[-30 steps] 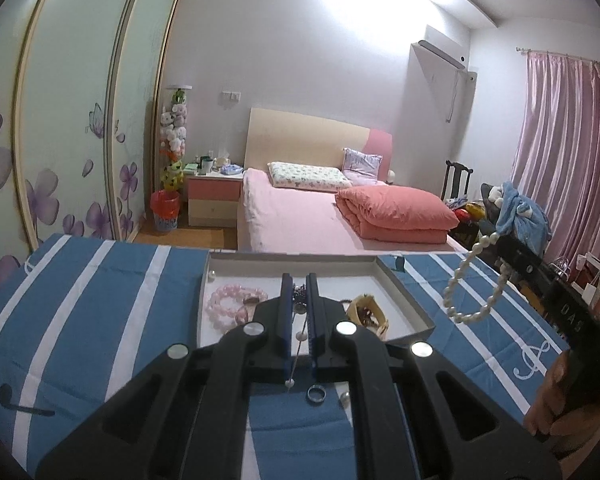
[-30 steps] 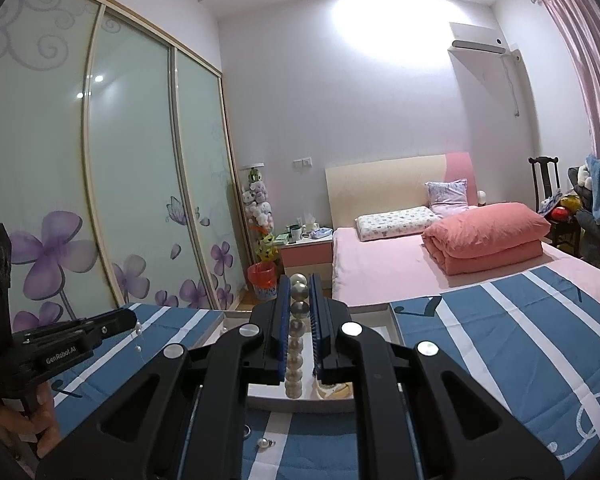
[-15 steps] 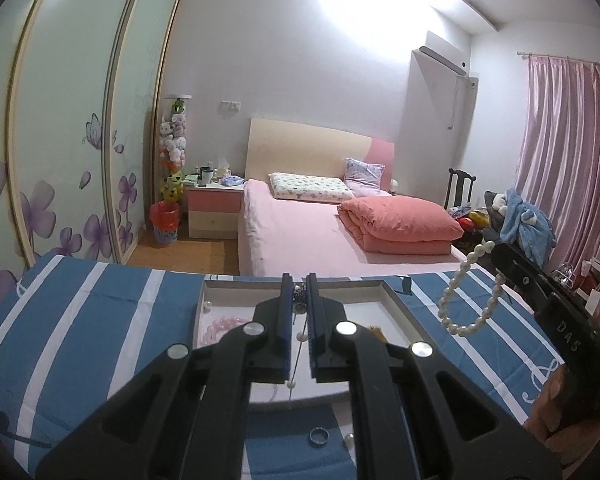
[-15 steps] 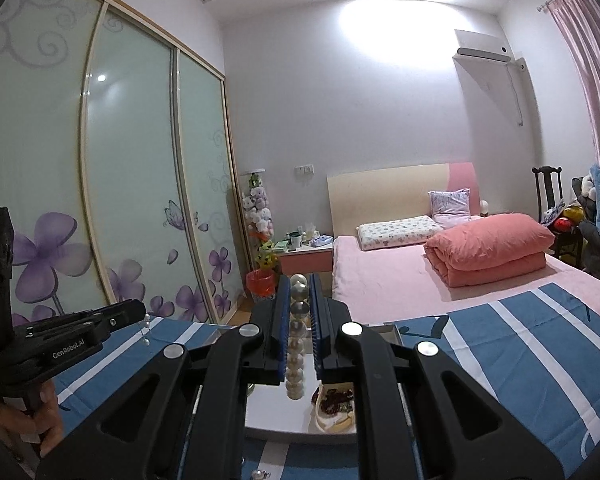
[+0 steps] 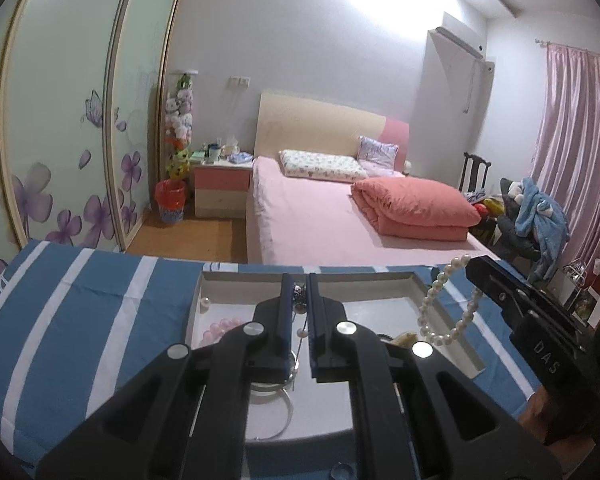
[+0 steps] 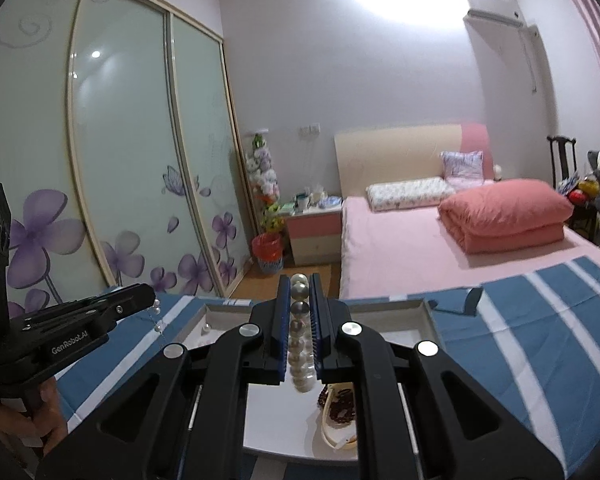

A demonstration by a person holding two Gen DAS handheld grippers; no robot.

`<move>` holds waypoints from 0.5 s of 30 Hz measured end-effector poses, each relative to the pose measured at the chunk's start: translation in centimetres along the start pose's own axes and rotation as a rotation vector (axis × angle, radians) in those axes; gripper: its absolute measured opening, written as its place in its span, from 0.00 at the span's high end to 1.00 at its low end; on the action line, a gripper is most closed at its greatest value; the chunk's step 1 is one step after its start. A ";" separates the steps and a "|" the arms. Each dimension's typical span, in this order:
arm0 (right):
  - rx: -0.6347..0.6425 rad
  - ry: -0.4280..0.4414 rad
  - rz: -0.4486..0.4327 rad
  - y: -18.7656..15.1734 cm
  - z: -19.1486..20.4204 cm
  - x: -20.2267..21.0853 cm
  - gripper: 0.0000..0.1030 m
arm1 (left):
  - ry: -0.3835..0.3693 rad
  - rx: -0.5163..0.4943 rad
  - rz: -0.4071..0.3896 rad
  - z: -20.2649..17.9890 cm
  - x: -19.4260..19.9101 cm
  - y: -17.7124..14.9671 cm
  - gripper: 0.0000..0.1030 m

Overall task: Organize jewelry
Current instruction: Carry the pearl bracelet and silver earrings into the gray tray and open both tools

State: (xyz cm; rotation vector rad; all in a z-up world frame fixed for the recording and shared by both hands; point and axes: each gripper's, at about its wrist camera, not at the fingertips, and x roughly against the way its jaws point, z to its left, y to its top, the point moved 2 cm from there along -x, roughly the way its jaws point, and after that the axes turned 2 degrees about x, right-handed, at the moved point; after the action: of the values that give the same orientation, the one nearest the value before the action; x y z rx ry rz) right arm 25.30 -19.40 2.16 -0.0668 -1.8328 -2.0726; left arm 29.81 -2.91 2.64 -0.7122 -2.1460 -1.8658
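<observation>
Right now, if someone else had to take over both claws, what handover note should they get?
Left claw: shut on a thin chain with small pearls, which dangles over the white tray.
Right claw: shut on a pearl bracelet, whose loop hangs over the tray's right side.
Already in the tray: a pink bead bracelet, a loose pearl, a thin silver hoop, dark red beads.
The tray lies on a blue and white striped cloth.
Left to do: lower both pieces into the tray and release them.
</observation>
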 end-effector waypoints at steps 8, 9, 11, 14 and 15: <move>0.000 0.009 0.069 -1.4 0.1 -2.8 0.90 | 0.009 0.003 0.044 0.6 -3.1 -0.6 0.93; -0.002 0.007 0.072 -1.4 0.1 -3.0 0.90 | 0.009 0.005 0.047 0.6 -3.3 -0.7 0.93; -0.007 0.004 0.081 -1.5 0.0 -3.4 0.90 | 0.009 0.006 0.056 0.6 -3.9 -0.8 0.92; -0.017 -0.002 0.093 -1.6 -0.3 -3.8 0.90 | 0.008 0.010 0.069 0.5 -4.5 -1.0 0.92; -0.018 -0.003 0.094 -1.6 -0.4 -4.0 0.89 | 0.009 0.012 0.071 0.5 -4.7 -1.0 0.91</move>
State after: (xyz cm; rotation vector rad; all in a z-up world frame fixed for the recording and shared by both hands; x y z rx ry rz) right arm 28.58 -18.65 -0.47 -0.1586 -1.7774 -2.0259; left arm 33.48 -3.53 -0.48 -0.7661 -2.0959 -1.8155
